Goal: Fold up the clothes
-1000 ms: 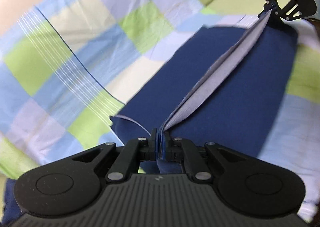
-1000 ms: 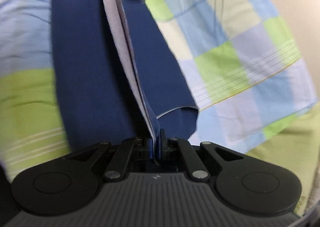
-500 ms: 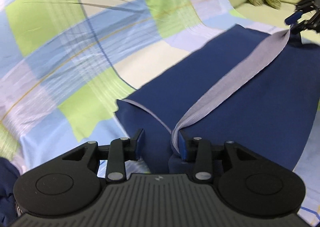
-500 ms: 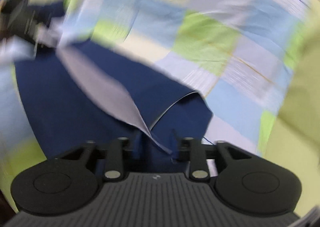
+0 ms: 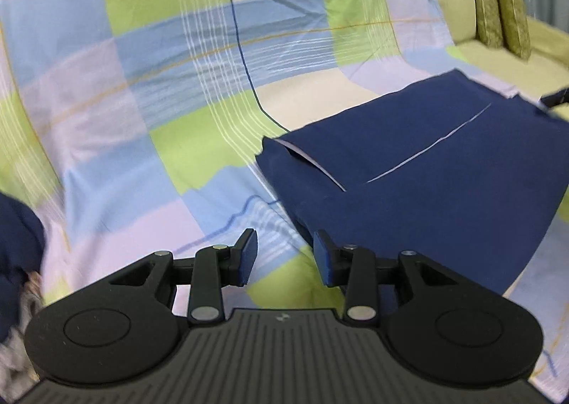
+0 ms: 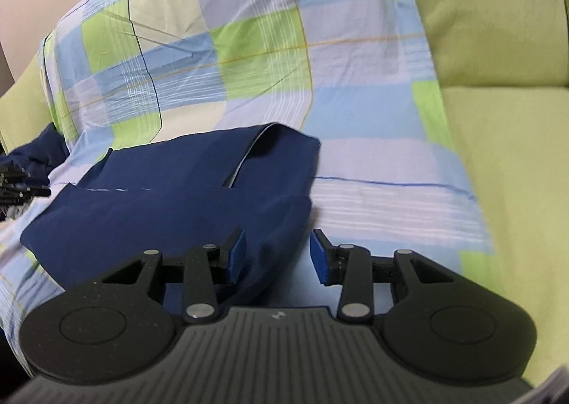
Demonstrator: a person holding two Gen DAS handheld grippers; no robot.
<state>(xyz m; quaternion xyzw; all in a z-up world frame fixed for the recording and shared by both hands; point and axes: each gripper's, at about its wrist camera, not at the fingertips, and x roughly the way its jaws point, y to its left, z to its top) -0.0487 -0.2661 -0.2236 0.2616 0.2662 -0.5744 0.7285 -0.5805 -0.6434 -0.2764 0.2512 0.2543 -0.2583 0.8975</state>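
Note:
A navy blue garment (image 5: 426, 169) lies folded flat on the checked sheet, a thin pale edge line running across its top. My left gripper (image 5: 284, 254) is open, drawn back just off the garment's near left corner, nothing between its pads. In the right wrist view the same navy garment (image 6: 170, 205) lies spread with its folded end toward me. My right gripper (image 6: 277, 254) is open; the garment's corner sits loosely between the blue pads (image 6: 236, 253), not clamped. The left gripper's tip (image 6: 21, 183) shows at the far left edge there.
A checked blue, green and lilac sheet (image 5: 177, 84) covers a green sofa (image 6: 498, 119). Two green cushions (image 5: 498, 2) stand at the back right. More dark navy cloth (image 5: 17, 237) lies bunched at the left edge, also seen as navy cloth (image 6: 42, 151) in the right view.
Both grippers were shut on the garment's pale lifted edge, then opened and let go. The edge dropped flat and both grippers pulled back from the folded garment.

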